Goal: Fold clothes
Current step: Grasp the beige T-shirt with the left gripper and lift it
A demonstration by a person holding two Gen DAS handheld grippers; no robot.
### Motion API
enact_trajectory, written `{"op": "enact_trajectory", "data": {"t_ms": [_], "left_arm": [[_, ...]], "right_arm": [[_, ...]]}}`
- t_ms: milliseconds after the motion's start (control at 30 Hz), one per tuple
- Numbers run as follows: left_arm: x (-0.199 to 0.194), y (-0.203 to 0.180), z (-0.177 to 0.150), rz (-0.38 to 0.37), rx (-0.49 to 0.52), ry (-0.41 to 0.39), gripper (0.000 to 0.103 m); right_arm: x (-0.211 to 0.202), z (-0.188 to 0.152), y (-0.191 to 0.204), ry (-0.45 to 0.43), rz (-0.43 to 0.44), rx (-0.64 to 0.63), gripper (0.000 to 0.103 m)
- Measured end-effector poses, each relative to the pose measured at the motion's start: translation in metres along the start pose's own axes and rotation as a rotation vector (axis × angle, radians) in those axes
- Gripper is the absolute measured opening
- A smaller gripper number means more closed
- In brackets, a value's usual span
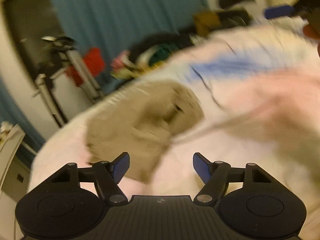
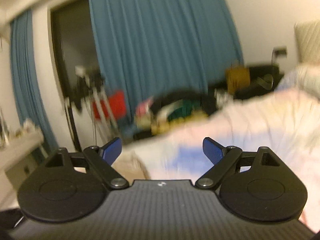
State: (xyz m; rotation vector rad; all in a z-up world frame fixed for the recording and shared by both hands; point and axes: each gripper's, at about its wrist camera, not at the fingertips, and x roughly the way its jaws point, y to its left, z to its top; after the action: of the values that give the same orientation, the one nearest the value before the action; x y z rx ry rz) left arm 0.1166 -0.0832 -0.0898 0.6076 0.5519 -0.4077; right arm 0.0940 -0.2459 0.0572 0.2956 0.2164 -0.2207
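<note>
Both views are blurred by motion. A beige crumpled garment [image 1: 140, 120] lies on a pale pink bed cover [image 1: 64, 152], just ahead of my left gripper [image 1: 161, 166], which is open and empty. A white cloth with blue patches [image 1: 230, 64] lies beyond it. In the right wrist view my right gripper [image 2: 162, 152] is open and empty above the same white and blue cloth [image 2: 190, 156]; a corner of the beige garment [image 2: 130, 166] shows by its left finger.
A teal curtain [image 2: 160, 40] hangs behind the bed. A tripod [image 1: 50, 76] with something red stands at the left. A pile of dark and coloured clothes [image 2: 176, 106] lies at the bed's far edge. A white cabinet [image 1: 10, 150] stands at the left.
</note>
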Motion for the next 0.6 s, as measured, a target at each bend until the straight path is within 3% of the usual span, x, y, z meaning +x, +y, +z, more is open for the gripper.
{"op": "enact_trajectory", "data": {"t_ms": [133, 200, 233, 300, 367, 500, 600], "left_arm": [[0.051, -0.023, -0.021, 0.151, 0.174, -0.012, 0.052], [0.062, -0.03, -0.034, 0.311, 0.339, -0.105, 0.046], [0.063, -0.027, -0.035, 0.349, 0.357, -0.136, 0.042], [0.057, -0.008, -0.026, 0.338, 0.24, -0.17, 0.013], [0.042, 0.013, -0.012, 0.3, 0.081, -0.217, 0.011], [0.006, 0.038, -0.008, 0.303, -0.075, -0.389, 0.01], [-0.023, 0.06, -0.007, 0.249, -0.209, -0.457, 0.01]], "right_arm": [[0.04, -0.032, -0.003, 0.168, 0.017, -0.018, 0.089], [0.051, -0.047, 0.015, 0.208, 0.035, -0.017, 0.089], [0.058, -0.051, 0.015, 0.222, 0.041, -0.016, 0.089], [0.069, -0.058, 0.02, 0.246, 0.053, -0.024, 0.089], [0.079, -0.065, 0.023, 0.266, 0.066, -0.034, 0.089], [0.089, -0.076, 0.028, 0.258, 0.103, -0.048, 0.089], [0.085, -0.073, 0.037, 0.206, 0.145, -0.039, 0.089]]}}
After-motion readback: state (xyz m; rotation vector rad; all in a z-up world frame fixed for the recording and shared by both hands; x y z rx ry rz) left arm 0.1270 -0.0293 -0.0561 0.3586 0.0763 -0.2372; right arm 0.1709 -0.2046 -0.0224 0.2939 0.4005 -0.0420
